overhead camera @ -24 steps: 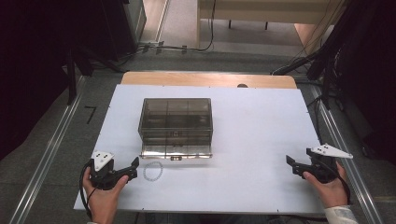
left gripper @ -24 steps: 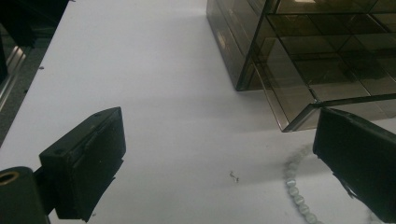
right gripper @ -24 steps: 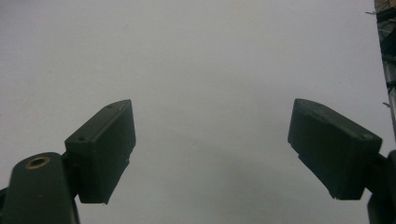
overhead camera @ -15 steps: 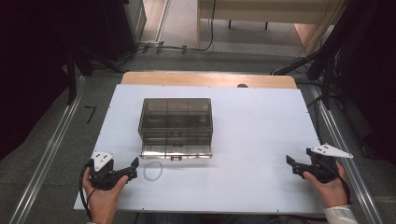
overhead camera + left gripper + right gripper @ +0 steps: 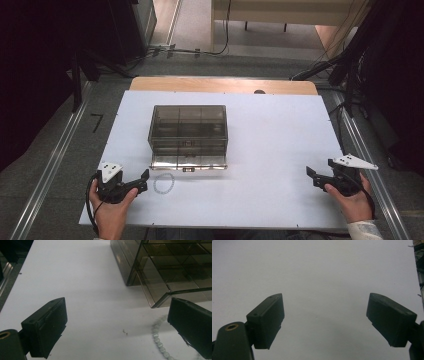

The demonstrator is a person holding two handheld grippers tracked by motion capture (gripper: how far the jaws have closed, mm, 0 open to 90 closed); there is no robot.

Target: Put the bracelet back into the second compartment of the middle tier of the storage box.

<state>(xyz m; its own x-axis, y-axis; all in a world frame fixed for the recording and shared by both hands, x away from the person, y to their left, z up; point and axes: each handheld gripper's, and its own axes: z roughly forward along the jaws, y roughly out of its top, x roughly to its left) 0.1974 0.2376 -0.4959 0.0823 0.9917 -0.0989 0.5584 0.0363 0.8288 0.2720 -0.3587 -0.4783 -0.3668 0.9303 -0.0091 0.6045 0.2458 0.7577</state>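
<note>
While our left gripper (image 5: 142, 181) rests with jaws apart and empty near the mat's near-left edge, the bead bracelet (image 5: 164, 183) lies just right of it, close before the smoky box (image 5: 188, 135). Our right gripper (image 5: 315, 176), spread wide too, sits by the near-right edge, with bare white mat (image 5: 270, 150) between.

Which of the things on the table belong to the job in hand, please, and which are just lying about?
In play:
- pale beaded bracelet ring
- smoky transparent plastic drawer box
- left tool, open

Lying about:
- white table sheet
- floor cables
</note>
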